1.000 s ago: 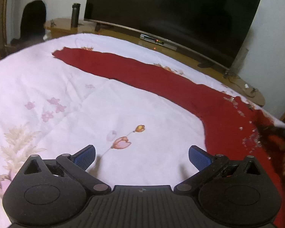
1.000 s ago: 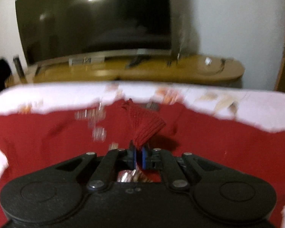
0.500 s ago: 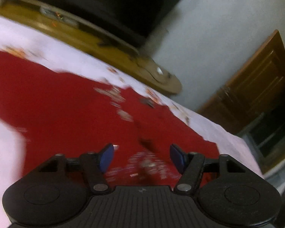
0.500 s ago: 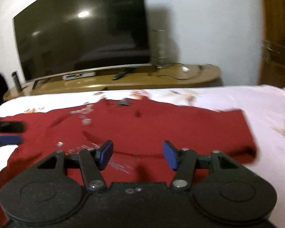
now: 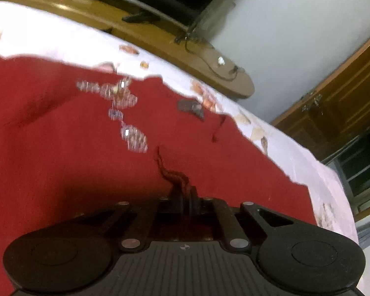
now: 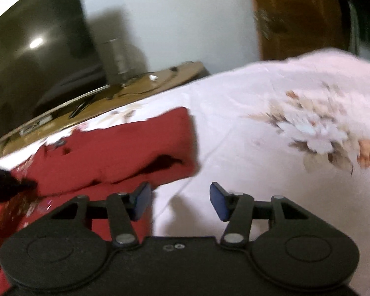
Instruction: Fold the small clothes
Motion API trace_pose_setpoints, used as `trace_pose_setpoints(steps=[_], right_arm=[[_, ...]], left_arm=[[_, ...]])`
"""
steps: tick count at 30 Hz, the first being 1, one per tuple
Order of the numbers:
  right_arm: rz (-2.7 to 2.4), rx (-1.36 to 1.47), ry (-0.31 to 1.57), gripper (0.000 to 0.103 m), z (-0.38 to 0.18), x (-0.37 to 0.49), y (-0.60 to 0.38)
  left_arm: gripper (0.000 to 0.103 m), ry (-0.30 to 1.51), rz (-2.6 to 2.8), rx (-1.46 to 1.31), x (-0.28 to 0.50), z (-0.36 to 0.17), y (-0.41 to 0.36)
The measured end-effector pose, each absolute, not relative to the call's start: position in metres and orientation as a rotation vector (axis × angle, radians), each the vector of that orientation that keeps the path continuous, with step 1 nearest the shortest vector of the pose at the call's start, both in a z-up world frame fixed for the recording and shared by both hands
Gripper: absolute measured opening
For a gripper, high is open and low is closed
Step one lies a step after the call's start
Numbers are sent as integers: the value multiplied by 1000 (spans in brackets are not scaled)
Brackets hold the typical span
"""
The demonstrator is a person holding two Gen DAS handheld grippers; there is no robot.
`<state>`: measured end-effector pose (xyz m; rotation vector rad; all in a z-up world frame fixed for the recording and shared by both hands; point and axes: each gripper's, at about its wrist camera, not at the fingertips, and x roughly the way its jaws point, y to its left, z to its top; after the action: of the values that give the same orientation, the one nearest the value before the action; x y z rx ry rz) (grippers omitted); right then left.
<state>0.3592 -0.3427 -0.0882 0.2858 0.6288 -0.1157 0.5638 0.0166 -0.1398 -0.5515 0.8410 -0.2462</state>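
Observation:
A dark red garment (image 5: 86, 153) with shiny sequin patches lies spread on a white floral bed sheet (image 5: 61, 39). My left gripper (image 5: 186, 197) is shut on a pinched ridge of the red fabric near its middle. In the right wrist view the garment's sleeve end (image 6: 140, 148) lies folded over to the left. My right gripper (image 6: 180, 201) is open and empty, low over the white sheet (image 6: 271, 135) just past the sleeve's edge. The left gripper shows as a dark blur at the far left of the right wrist view (image 6: 5, 180).
A wooden TV bench (image 5: 175, 42) with a large dark television (image 6: 32, 56) runs along the bed's far side. A wooden door (image 5: 340, 98) stands to the right. The bed's right edge drops off near a dark cabinet (image 5: 362, 162).
My left gripper swung from the white sheet onto the red garment and shut on its fabric. My right gripper let go of the red cuff, opened, and moved right past the sleeve end.

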Motion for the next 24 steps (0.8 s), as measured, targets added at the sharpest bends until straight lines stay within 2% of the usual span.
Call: trace_pose_setpoints(steps=[7, 17, 21, 24], right_arm=[[-48, 443, 632, 53, -94, 373, -357], [38, 408, 689, 52, -106, 399, -336], [36, 364, 699, 48, -106, 400, -334], [48, 352, 703, 49, -105, 400, -335]], left_arm=[[3, 651, -298, -448, 538, -70, 56], [3, 795, -143, -453, 524, -131, 117], [3, 718, -140, -445, 514, -121, 116], [3, 765, -114, -384, 519, -127, 113]])
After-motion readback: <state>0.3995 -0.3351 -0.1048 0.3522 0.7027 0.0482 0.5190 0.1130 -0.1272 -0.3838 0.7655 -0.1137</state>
